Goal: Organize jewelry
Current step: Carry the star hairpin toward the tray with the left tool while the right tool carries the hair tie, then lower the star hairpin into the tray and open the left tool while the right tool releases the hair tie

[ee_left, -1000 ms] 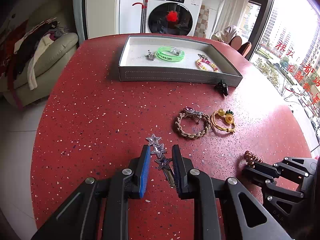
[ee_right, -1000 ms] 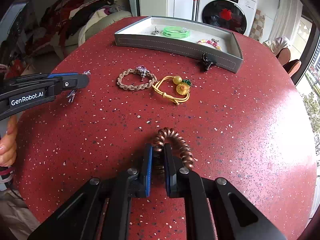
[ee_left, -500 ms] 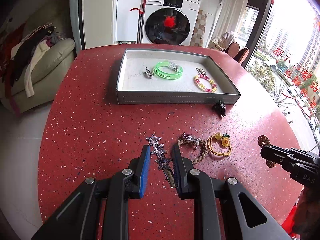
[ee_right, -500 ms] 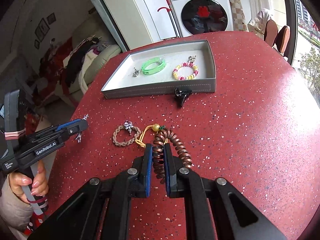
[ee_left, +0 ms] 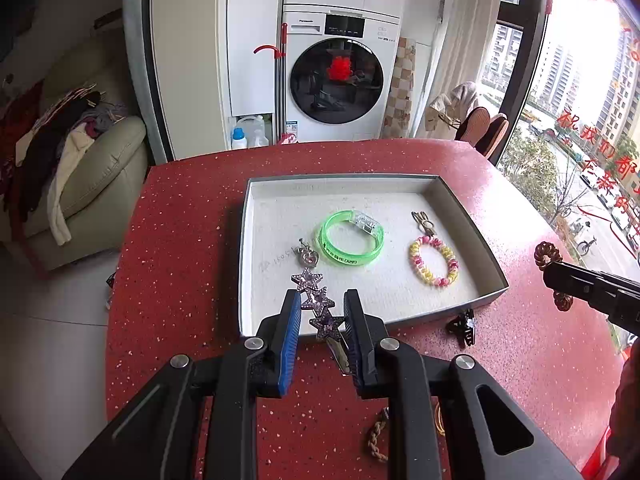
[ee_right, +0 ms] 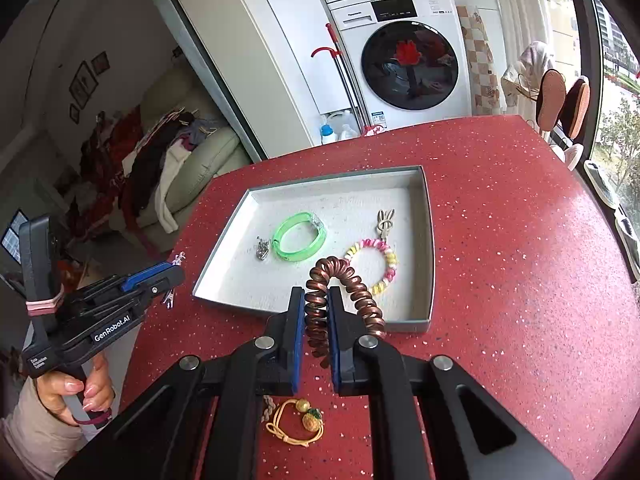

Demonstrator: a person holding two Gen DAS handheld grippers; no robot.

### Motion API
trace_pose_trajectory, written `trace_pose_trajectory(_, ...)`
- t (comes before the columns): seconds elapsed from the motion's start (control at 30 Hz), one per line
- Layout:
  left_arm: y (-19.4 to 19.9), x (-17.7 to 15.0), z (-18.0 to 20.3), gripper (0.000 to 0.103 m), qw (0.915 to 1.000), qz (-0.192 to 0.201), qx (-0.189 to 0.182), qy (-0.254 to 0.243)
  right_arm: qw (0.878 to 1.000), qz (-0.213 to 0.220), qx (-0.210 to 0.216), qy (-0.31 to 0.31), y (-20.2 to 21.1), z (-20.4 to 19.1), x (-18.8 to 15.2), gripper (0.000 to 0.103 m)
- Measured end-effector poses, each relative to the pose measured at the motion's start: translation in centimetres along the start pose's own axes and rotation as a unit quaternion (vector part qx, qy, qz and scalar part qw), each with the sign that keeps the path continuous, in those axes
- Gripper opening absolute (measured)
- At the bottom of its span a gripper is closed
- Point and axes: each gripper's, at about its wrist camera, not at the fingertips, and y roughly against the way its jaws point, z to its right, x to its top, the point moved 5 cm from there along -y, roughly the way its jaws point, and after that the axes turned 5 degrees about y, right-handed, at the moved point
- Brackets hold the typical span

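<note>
Behind the red speckled table (ee_left: 180, 240) stands a white washing machine (ee_left: 340, 80), with a beige sofa (ee_left: 100, 176) heaped with clothes off to the left. On the far half of the table sits a shallow grey tray (ee_left: 472, 224) with a white lining. Inside it lie a translucent green bangle (ee_left: 352, 238) near the middle, a pink-and-yellow beaded bracelet (ee_left: 433, 261) to its right, a rabbit-shaped clip (ee_left: 423, 221) just beyond the beads, and a small silver charm (ee_left: 307, 254) left of the bangle.

The left gripper (ee_left: 322, 320) is raised above the tray's near edge, clenched on a clip of three purple glitter stars (ee_left: 318, 300) whose stars stick out past the fingertips. The right gripper (ee_right: 316, 312) also hangs over the near edge, farther right, pinching a copper-coloured spiral hair tie (ee_right: 340, 280) that arches forward of the fingers.

A black claw clip (ee_left: 463, 326) rests on the table just outside the tray's near right corner. Closer in lie a yellow cord bracelet (ee_right: 298, 422) with a pineapple bead and, beside it, a braided rope bracelet (ee_left: 376, 440), mostly hidden under the grippers.
</note>
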Motion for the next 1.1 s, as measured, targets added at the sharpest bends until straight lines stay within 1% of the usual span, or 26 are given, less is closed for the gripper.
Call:
trace_pose_trajectory(0.2,-3.0,3.3,-0.3,0.041,1.0,-0.001,0.009,-0.002,1.0,-0.01,0.004,-0.024,-4.2,1.2,3.2,0.012)
trace_pose_trajectory(0.33,-5.8,4.3,-0.9,0.041,0.9997,-0.01,0.02,0.003,0.999,-0.021,-0.003,-0.033,-7.2,1.9,4.2,0.012)
trace_pose_trajectory(0.47,-8.4,3.8,-1.3,0.041,0.9992,-0.03,0.026,0.007,0.999,-0.036,-0.01,-0.039,-9.9,2.5,4.2,0.012)
trace_pose_trajectory(0.63,-10.8,2.3,-0.8,0.041,0.9981,-0.046,0.038,-0.011,0.998,-0.051,-0.027,-0.033,-12.2,3.0,3.4,0.012)
trace_pose_trajectory(0.87,-12.1,1.3,-0.2,0.041,0.9965,-0.049,0.06,-0.032,0.996,-0.069,-0.046,-0.024,-14.0,3.6,2.3,0.012)
trace_pose_trajectory(1.0,-12.7,0.8,0.4,0.041,0.9946,-0.055,0.072,-0.05,0.996,-0.076,-0.049,-0.02,-14.5,3.6,1.7,0.012)
trace_pose_trajectory(1.1,-13.0,0.5,0.3,0.041,0.9934,-0.057,0.084,-0.054,0.995,-0.079,-0.047,-0.03,-14.7,3.9,1.4,0.012)
